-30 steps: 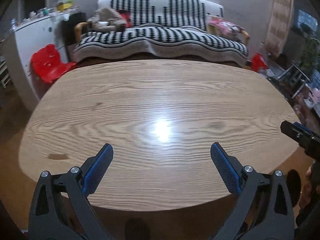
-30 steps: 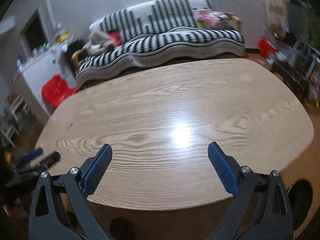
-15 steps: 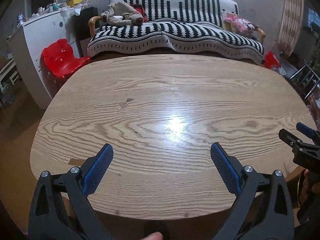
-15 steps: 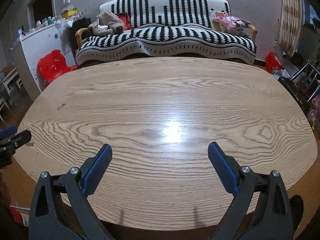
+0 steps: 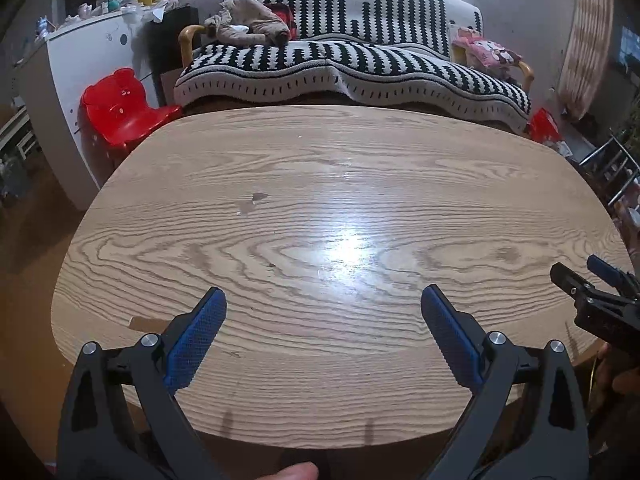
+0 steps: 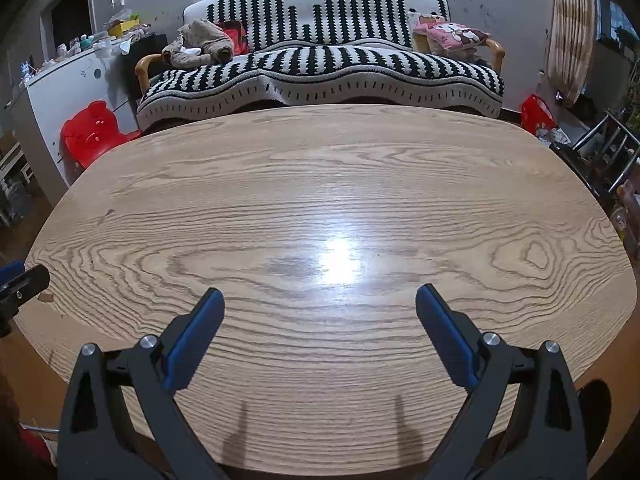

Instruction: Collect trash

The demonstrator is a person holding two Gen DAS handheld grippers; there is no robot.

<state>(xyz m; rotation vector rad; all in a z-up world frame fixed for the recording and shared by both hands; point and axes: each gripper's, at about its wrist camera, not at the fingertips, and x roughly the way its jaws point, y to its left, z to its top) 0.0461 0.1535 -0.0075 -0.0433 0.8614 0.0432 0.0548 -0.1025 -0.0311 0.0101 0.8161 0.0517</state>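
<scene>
My left gripper [image 5: 322,300] is open and empty above the near edge of an oval wooden table [image 5: 320,184]. My right gripper [image 6: 320,300] is also open and empty over the same table [image 6: 320,168]. The right gripper also shows at the right edge of the left wrist view [image 5: 592,280], and part of the left gripper shows at the left edge of the right wrist view [image 6: 20,280]. A small pale smudge or scrap [image 5: 250,204] lies on the table's left half. No other trash shows on the table.
A black-and-white striped sofa [image 5: 348,64] stands behind the table with a brown garment [image 5: 248,28] and a pink cushion [image 5: 486,48]. A red child's chair [image 5: 120,104] and a white cabinet [image 5: 68,80] stand at left. A red bag [image 6: 536,114] and metal chair frame [image 6: 608,148] stand at right.
Both grippers have pulled back and steadied, so more of the near table edge shows. Both stay open and empty.
</scene>
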